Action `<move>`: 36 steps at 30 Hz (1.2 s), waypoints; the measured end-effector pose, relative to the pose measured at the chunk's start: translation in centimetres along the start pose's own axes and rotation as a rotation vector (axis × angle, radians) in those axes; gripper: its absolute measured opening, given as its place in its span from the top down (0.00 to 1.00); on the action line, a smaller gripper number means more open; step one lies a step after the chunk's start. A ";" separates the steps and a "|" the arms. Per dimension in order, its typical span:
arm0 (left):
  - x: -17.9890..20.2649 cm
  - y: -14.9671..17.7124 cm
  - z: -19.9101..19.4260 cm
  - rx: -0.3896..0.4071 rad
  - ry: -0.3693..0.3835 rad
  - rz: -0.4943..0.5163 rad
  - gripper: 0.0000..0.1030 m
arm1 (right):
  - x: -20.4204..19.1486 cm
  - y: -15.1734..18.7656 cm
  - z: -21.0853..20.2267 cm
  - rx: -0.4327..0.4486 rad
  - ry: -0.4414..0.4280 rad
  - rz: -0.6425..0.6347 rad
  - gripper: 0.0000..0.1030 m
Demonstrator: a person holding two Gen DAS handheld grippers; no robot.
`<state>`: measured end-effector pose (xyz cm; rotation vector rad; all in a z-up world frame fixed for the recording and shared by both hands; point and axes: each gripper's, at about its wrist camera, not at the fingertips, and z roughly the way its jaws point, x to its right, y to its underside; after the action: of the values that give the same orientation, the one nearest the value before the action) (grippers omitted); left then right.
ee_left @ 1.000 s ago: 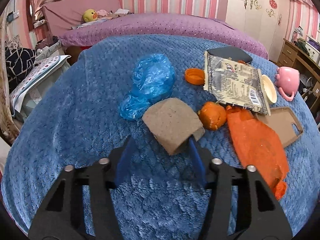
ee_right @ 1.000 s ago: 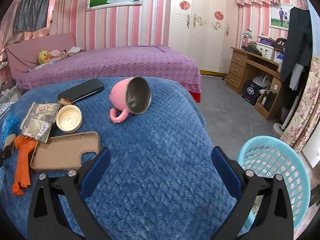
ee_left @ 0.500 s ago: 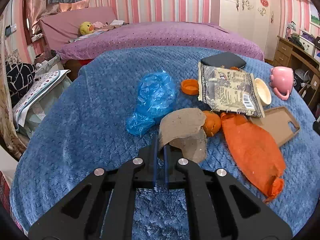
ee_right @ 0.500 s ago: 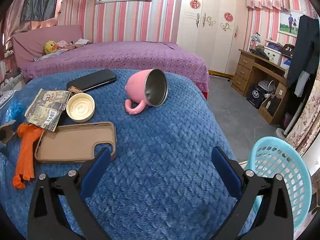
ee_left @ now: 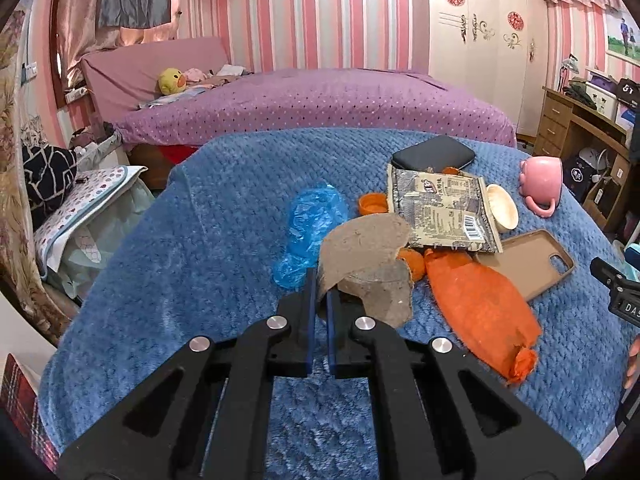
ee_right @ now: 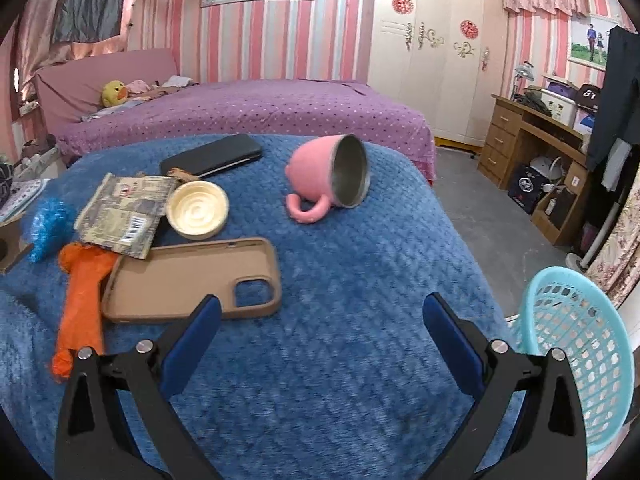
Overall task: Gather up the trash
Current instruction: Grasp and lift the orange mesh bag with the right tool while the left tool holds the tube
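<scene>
My left gripper [ee_left: 319,280] is shut on a folded piece of brown cardboard [ee_left: 366,248] and holds it just above the blue blanket [ee_left: 224,216]. Beside it lie a crumpled blue plastic bag [ee_left: 312,220], an orange plastic bag [ee_left: 480,304], a snack wrapper [ee_left: 440,210] and an orange cap [ee_left: 372,204]. My right gripper [ee_right: 320,320] is open and empty over the blanket [ee_right: 360,280], near a brown phone case [ee_right: 188,280]. A light blue mesh basket [ee_right: 576,352] stands on the floor at the right.
A pink mug [ee_right: 332,178] lies on its side. A cream lid [ee_right: 197,210] and a black phone [ee_right: 212,156] lie near the wrapper [ee_right: 128,208]. A purple bed [ee_left: 312,104] stands behind, a wooden desk [ee_right: 536,136] at the right.
My left gripper closed on the brown cardboard and lifted it slightly, folding it. My right gripper stayed open and drifted a little over the blanket.
</scene>
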<state>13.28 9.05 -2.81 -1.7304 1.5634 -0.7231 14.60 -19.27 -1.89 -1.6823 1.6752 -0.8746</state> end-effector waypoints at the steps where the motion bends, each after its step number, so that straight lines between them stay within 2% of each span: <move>1: -0.2 0.1 0.0 -0.002 -0.001 -0.002 0.97 | -0.4 0.1 -0.1 0.001 -0.018 -0.003 0.04; 14: -3.4 1.6 0.7 -0.036 -0.016 -0.032 0.97 | -8.3 1.1 -1.5 0.015 -0.198 -0.146 0.05; 18: -4.3 2.2 0.7 -0.049 -0.013 -0.050 0.97 | -10.6 1.6 -1.1 -0.009 -0.244 -0.195 0.07; 19: -4.3 2.2 0.7 -0.046 -0.015 -0.047 0.97 | -11.2 1.7 -1.0 -0.020 -0.258 -0.208 0.10; 23: -4.8 2.1 0.6 -0.036 -0.018 -0.056 0.97 | -12.9 2.4 -0.2 -0.082 -0.309 -0.247 0.36; 25: -4.9 2.0 0.7 -0.038 -0.012 -0.067 0.97 | -13.5 2.8 0.2 -0.100 -0.322 -0.273 0.60; 26: -4.8 2.0 0.7 -0.039 -0.010 -0.068 0.97 | -13.8 3.0 0.1 -0.093 -0.322 -0.286 0.64; 28: -4.6 2.0 0.8 -0.039 -0.008 -0.063 0.97 | -13.9 3.0 -0.2 -0.083 -0.326 -0.300 0.78; 31: -4.2 1.9 0.7 -0.036 -0.004 -0.057 0.97 | -13.5 3.0 -0.4 -0.074 -0.341 -0.294 0.88; 36: -3.3 1.7 0.4 -0.028 0.004 -0.045 0.97 | -12.1 2.5 -1.7 -0.027 -0.348 -0.282 0.95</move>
<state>12.17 12.33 -4.29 -1.7906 1.5487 -0.7300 11.94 -7.21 -3.33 -1.9904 1.2428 -0.6366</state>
